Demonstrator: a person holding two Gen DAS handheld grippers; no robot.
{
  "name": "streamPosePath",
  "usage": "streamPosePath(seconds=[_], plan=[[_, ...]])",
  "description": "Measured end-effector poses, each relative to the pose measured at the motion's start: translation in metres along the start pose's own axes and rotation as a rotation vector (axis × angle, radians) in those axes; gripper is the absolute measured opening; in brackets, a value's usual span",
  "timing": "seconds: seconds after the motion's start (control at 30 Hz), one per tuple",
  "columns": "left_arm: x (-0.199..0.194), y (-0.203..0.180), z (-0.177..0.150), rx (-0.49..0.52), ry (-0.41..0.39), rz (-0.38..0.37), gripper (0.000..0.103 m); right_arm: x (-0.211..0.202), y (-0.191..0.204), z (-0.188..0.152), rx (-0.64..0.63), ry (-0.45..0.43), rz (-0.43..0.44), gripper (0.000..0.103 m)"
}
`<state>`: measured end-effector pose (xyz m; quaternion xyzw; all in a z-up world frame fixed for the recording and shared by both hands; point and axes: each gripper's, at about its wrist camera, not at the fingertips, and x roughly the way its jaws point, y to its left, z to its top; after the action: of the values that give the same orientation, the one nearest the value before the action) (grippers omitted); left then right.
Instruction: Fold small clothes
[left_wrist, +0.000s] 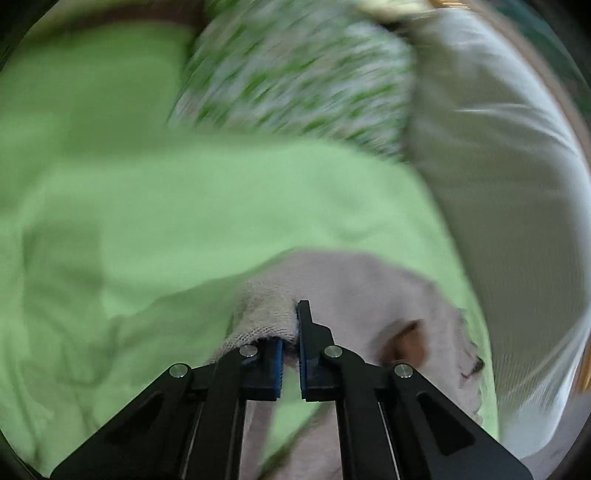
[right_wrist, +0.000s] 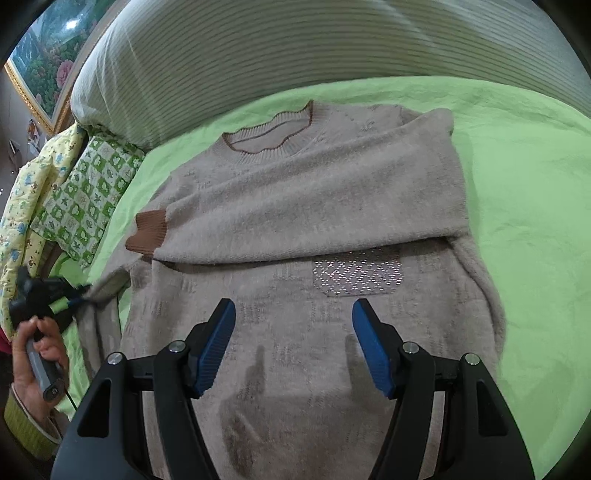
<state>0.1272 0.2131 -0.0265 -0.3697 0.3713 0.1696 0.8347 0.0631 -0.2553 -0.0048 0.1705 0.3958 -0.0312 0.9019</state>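
Left of the beige sweater (right_wrist: 295, 229), which lies flat on the green sheet (right_wrist: 517, 184), the left gripper (left_wrist: 290, 345) pinches the sweater's left edge between nearly closed jaws, probably to fold it inward. Over the hem, the right gripper (right_wrist: 293, 345) hovers, jaws wide, holding nothing.

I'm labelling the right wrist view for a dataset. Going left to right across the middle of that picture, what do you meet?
Left gripper pinching the sweater's edge → brown ribbed sleeve cuff → folded-over beige sleeve of the fuzzy beige sweater → bare light green bedsheet.
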Motion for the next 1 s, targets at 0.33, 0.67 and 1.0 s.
streamPosePath(seconds=[0.33, 0.67, 1.0], plan=[[-0.038, -0.241, -0.144, 1.008, -0.096, -0.26, 0.012, -0.024, -0.061, 0.011, 0.173, -0.076, -0.092, 0.067], [0.025, -0.172, -0.186, 1.056, 0.095, -0.005, 0.036, -0.027, -0.088, 0.041, 0.195, -0.088, -0.096, 0.067], [0.072, -0.134, -0.138, 1.031, 0.077, 0.25, 0.042, 0.03, -0.04, 0.131, 0.167, -0.11, 0.034, 0.067]])
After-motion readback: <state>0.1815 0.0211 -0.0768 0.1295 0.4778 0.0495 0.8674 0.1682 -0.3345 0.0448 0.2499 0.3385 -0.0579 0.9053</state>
